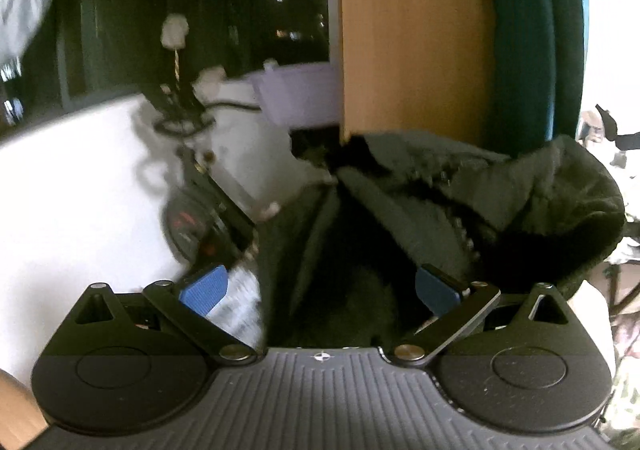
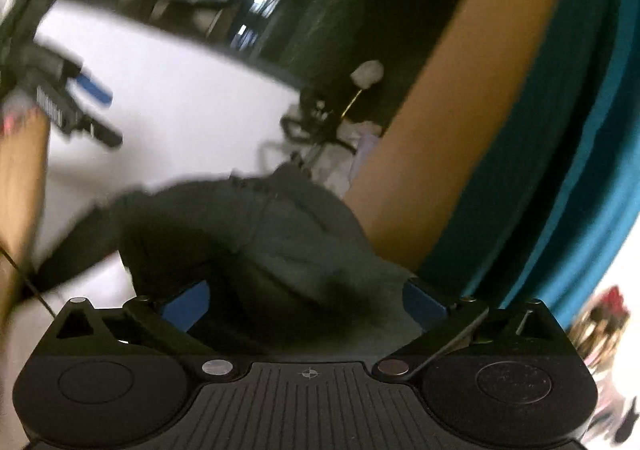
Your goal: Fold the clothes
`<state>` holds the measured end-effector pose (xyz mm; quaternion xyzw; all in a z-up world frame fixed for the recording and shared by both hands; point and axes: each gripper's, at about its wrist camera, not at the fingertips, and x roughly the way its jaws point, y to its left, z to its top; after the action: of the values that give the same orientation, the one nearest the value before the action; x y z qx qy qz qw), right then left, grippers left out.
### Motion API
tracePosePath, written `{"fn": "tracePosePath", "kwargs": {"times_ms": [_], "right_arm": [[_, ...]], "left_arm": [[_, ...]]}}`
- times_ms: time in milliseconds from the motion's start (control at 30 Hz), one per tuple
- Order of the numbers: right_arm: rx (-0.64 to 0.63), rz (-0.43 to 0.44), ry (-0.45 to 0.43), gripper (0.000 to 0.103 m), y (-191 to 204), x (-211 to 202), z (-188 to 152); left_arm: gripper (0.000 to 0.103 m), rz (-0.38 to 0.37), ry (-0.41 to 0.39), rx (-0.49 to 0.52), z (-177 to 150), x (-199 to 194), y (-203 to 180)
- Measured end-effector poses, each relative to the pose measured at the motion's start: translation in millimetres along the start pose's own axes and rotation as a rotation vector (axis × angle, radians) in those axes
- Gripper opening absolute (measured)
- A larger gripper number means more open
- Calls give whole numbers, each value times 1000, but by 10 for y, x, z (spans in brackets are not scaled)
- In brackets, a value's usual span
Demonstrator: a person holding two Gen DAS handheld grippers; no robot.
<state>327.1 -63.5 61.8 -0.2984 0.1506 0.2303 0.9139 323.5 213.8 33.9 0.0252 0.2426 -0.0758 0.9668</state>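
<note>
One dark garment [image 1: 460,201], fleecy and rumpled, with a toothed zip line, lies bunched between and ahead of my left tongs [image 1: 320,290]; their two blue ribbed pads [image 1: 206,286] stand spread. My right tongs [image 2: 306,306], also spread, have the same soft grey-black cloth heaped between their pads, on the white surface [image 2: 168,97]. Only the right view shows the left tongs from outside, far to the left. Only the left view shows a lilac tub [image 1: 300,93] ahead. Both show one smooth orange-brown panel [image 1: 416,29] and one teal curtain [image 1: 524,29] to the right.
</note>
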Motion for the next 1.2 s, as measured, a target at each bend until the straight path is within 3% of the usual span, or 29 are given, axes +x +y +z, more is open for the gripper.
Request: {"fn": "tracePosePath", "kwargs": {"times_ms": [67,200,233,267,367,433,467,600,767,800,933,1000,1033,1100,1200], "right_arm": [[-69,-11,32,102,190,142,18],[-51,-7,92,100,318,432,124],[-42,-8,106,89,337,496,153],[-26,-16,109,64,337,537,186],[81,-91,80,26,207,561,280],[184,-167,45,12,83,518,327],[234,-210,30,11,15,491,347],[375,-330,35,7,-268,423,388],[397,-318,132,7,-257,523,300],[395,-307,151,7,-213,550,261],[418,-257,216,8,-27,658,57],[444,-232,238,11,70,693,-21],[453,-227,236,12,95,700,-44],[465,-239,218,18,167,653,-68],[478,-255,201,55,195,586,-71]], "left_arm": [[102,-38,18,-7,-60,109,48],[102,-125,53,39,-181,321,33],[102,-146,61,55,-216,372,14],[102,-164,69,72,-255,422,-10],[102,-185,91,114,-341,598,-94],[102,-191,104,131,-388,725,-140],[102,-194,114,129,-408,797,-148],[102,-201,139,117,-490,989,-128],[102,-237,127,53,-568,1036,-17],[98,-248,123,42,-570,1023,12],[46,-330,113,3,-502,881,114],[30,-330,80,15,-442,793,142],[27,-327,62,21,-411,746,154],[26,-322,25,-11,-346,644,197],[25,-315,-27,-75,-245,519,253]]}}
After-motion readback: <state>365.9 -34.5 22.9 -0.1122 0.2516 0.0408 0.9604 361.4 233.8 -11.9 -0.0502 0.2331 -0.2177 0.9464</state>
